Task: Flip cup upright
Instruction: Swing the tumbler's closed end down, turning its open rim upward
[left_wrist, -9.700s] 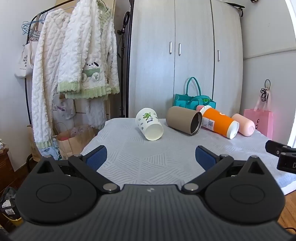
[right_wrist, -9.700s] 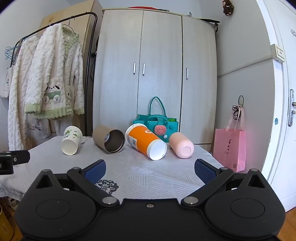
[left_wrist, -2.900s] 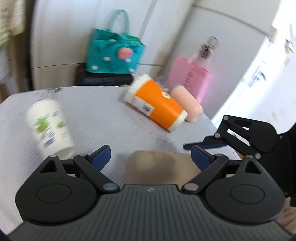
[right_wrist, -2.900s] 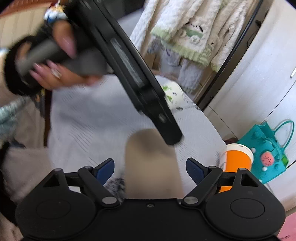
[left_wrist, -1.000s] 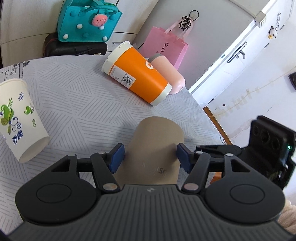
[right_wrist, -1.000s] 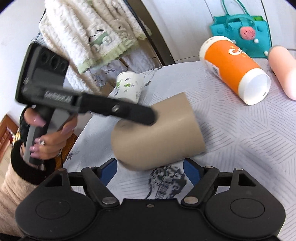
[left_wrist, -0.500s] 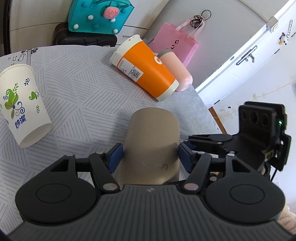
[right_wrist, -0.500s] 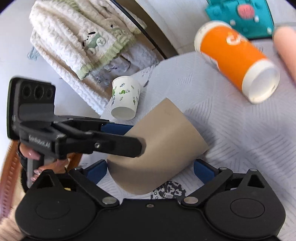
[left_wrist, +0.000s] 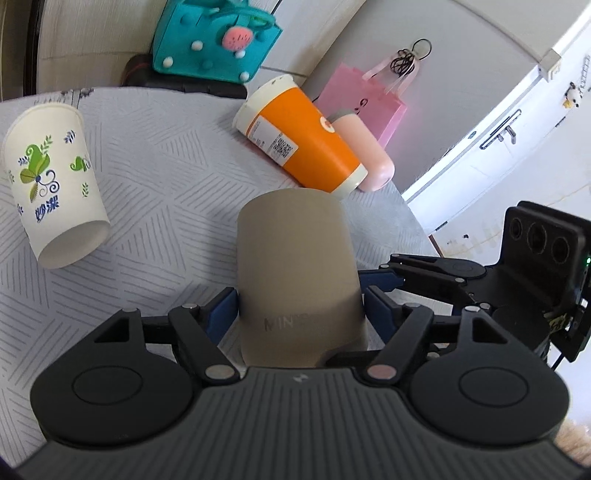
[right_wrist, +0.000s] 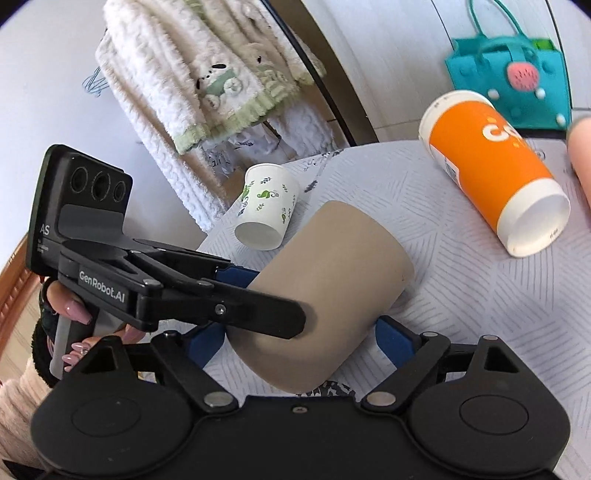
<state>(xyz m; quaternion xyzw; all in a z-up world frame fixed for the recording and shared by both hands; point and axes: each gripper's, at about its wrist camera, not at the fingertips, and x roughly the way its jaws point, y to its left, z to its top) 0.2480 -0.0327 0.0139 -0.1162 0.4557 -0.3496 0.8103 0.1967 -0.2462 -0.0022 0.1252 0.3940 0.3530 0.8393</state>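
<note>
A tan tumbler (left_wrist: 299, 266) is tilted, its closed base resting on the grey cloth and its mouth end raised. My left gripper (left_wrist: 300, 308) is shut on it near the mouth end. It also shows in the right wrist view (right_wrist: 325, 291), where the left gripper's fingers (right_wrist: 255, 306) clamp its side. My right gripper (right_wrist: 299, 341) has its blue pads on either side of the tumbler and looks closed on it. The right gripper also shows in the left wrist view (left_wrist: 380, 278), beside the tumbler.
A white paper cup (left_wrist: 55, 181) with green leaves lies on its side at the left. An orange cup (left_wrist: 299, 151) and a pink bottle (left_wrist: 365, 158) lie beyond the tumbler. The table edge (left_wrist: 413, 218) drops off at the right. A teal bag (left_wrist: 218, 40) stands behind.
Since 1 s ago the tumbler's mouth end has risen, pivoting on its base. My right gripper's pads have come in against the tumbler. The left gripper keeps its grip.
</note>
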